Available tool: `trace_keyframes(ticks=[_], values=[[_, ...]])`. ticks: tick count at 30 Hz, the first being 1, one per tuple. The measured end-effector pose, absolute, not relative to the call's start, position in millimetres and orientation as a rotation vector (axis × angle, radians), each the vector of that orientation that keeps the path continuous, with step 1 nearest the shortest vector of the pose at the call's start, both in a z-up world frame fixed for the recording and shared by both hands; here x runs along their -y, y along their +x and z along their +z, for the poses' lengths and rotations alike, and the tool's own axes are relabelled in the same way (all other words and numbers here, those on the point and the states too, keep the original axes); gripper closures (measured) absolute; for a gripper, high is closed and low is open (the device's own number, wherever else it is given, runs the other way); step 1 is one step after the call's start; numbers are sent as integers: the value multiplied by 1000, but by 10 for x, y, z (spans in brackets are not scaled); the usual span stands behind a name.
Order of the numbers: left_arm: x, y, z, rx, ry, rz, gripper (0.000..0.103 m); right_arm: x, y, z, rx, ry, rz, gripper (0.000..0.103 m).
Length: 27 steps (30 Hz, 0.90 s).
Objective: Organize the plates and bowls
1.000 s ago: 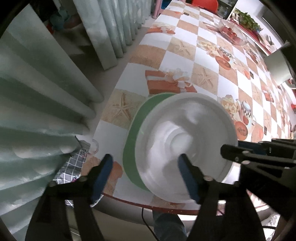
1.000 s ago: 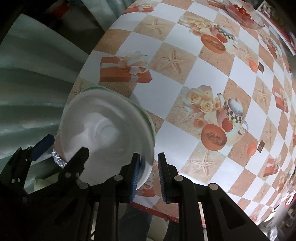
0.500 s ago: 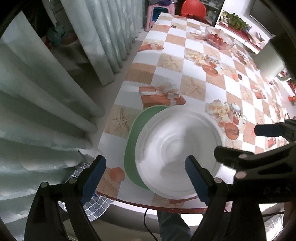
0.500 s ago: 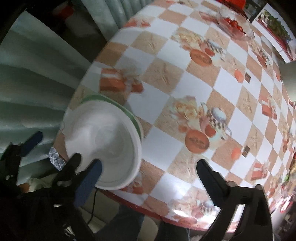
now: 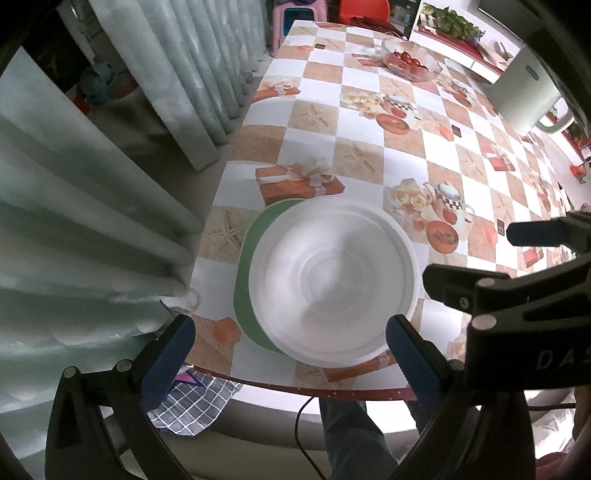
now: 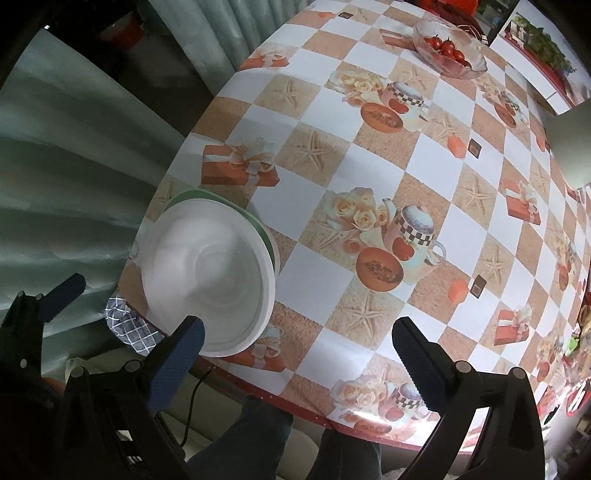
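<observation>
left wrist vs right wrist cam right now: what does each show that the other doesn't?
Left wrist only: the pink stool beyond the table's far end, and a wide crescent of the green plate.

Right wrist only: the tablecloth squares right of the stack, and both right tongs pads open over nothing.

Both: the white bowl on the green plate by the table edge, the glass bowl of tomatoes, the curtain, and the left tongs, whose jaws are opening, empty.
</observation>
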State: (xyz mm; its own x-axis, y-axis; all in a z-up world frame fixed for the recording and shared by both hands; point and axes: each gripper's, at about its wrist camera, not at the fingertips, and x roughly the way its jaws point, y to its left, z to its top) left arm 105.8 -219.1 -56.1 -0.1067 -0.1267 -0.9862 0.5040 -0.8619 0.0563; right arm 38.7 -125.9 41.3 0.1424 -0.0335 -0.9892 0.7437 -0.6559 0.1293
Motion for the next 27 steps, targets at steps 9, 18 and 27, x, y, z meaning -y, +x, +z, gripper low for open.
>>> trace_keyframes(ticks=[9, 18, 27], values=[[2127, 1035, -521, -396, 1770, -2008, 0, 1239, 360, 478, -670, 1788, -1582, 1], [2093, 987, -500, -395, 1767, -1995, 0, 1256, 371, 538, -684, 1762, -1575, 1], [2050, 924, -466, -363, 1763, -1994, 0, 1238, 350, 510, -683, 1771, -1565, 1]])
